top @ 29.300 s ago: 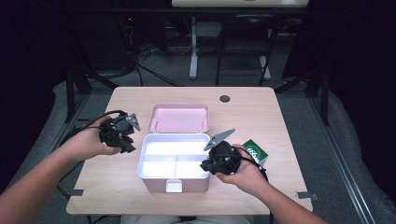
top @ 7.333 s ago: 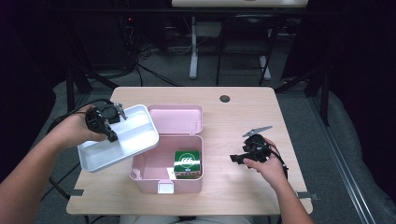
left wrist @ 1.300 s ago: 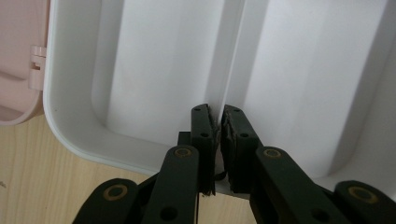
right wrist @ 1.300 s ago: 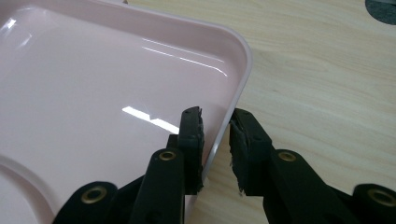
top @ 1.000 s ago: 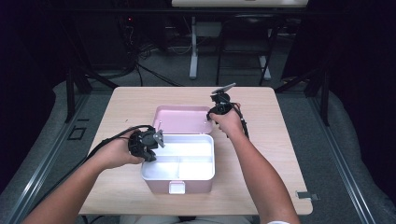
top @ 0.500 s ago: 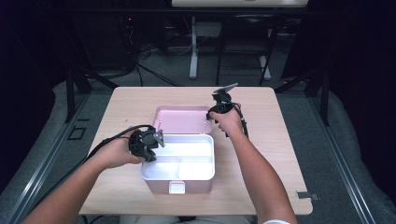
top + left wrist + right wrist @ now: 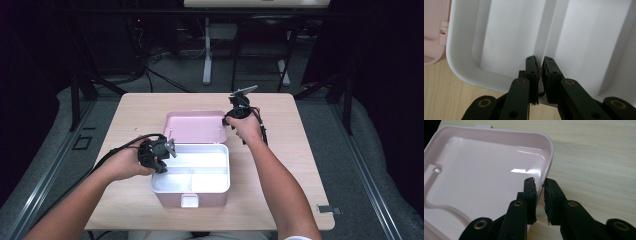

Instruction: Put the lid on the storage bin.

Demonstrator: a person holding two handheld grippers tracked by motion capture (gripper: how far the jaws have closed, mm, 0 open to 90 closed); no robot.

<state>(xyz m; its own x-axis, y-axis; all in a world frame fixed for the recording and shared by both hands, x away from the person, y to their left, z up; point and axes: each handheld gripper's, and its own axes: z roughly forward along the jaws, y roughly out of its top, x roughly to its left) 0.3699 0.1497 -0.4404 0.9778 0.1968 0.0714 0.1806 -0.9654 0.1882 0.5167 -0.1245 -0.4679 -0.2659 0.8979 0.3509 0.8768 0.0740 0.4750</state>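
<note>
Left gripper: I hold it clamped on the white tray divider.
Right gripper: my jaws were just closing, now pinching the pink lid rim.

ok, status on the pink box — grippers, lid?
Left gripper clamped on white tray divider. Right gripper just closing on pink lid rim. Lid open, nothing in the way.
</note>
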